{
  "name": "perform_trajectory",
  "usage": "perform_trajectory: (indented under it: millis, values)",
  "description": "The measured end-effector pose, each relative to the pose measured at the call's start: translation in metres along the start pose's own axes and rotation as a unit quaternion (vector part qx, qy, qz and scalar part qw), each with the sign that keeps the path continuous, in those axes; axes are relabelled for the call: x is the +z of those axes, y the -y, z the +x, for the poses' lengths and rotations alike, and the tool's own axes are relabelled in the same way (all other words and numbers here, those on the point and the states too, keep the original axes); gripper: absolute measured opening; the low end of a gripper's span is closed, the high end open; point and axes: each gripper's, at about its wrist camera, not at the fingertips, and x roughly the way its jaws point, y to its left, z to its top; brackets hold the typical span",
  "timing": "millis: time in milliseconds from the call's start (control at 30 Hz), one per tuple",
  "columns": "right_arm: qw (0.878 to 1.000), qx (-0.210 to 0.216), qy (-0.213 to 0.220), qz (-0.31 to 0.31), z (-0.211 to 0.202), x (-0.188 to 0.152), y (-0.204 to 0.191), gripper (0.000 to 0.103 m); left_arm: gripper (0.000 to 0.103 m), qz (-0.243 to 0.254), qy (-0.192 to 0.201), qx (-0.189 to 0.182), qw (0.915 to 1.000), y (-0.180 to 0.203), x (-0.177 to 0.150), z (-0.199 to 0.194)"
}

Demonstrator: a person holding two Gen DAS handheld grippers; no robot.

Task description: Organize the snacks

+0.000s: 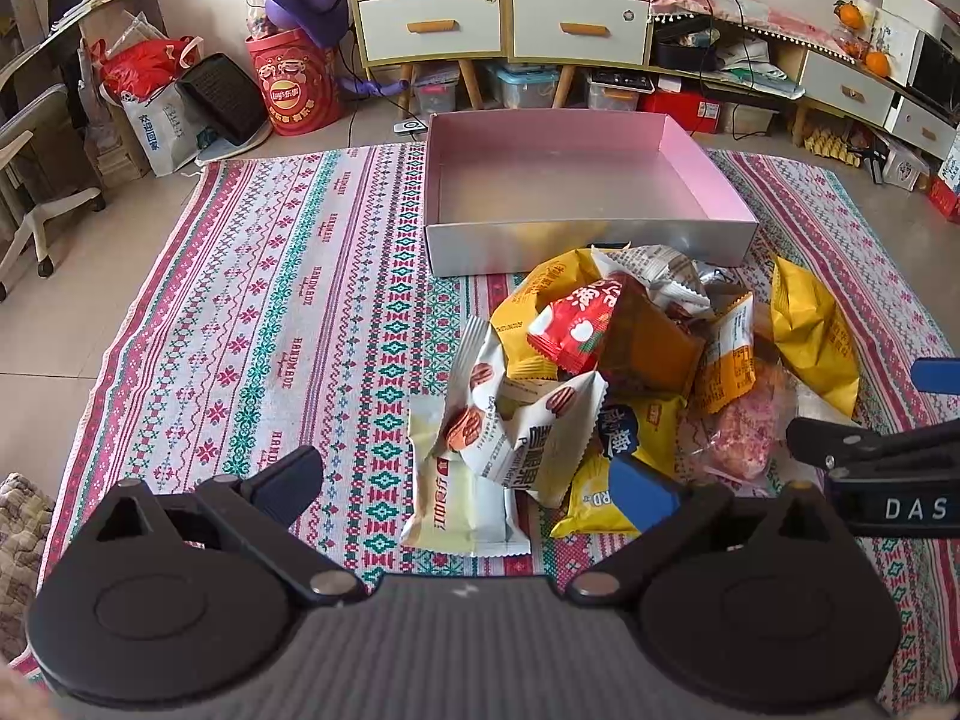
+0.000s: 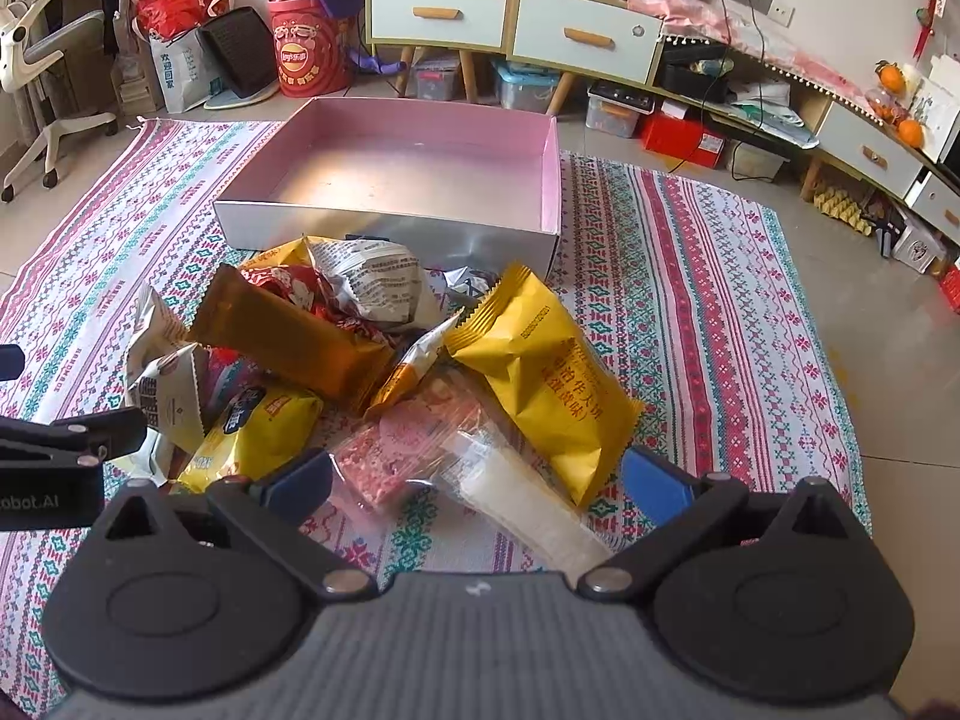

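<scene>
— What do those two handheld tools look like?

— The left gripper (image 1: 471, 489) is matte black: two round, disc-like housings either side of a grey ribbed body, with silver pivot pins at the arm joints. Its fingers (image 1: 645, 495) carry blue pads.

— And the other?

— The right gripper (image 2: 477, 483) is built the same, blue pads (image 2: 651, 486) included. From the side it shows small silver screws and white lettering, "DAS" on one, "obot.AI" on the other.

pink-lined box (image 1: 576, 150), yellow packet (image 2: 540, 384), striped cloth (image 1: 270, 312) (pink, teal, white)
</scene>
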Motion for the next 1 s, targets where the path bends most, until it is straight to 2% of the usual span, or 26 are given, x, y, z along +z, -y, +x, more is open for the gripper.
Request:
perform_trajectory:
  millis: [1000]
  values:
    - [1.000, 0.001, -0.015, -0.002, 0.0042, -0.0004, -0.0016, 0.103, 0.103, 0.000, -0.012, -0.014, 0.9998, 0.0011, -0.0014, -0.0011]
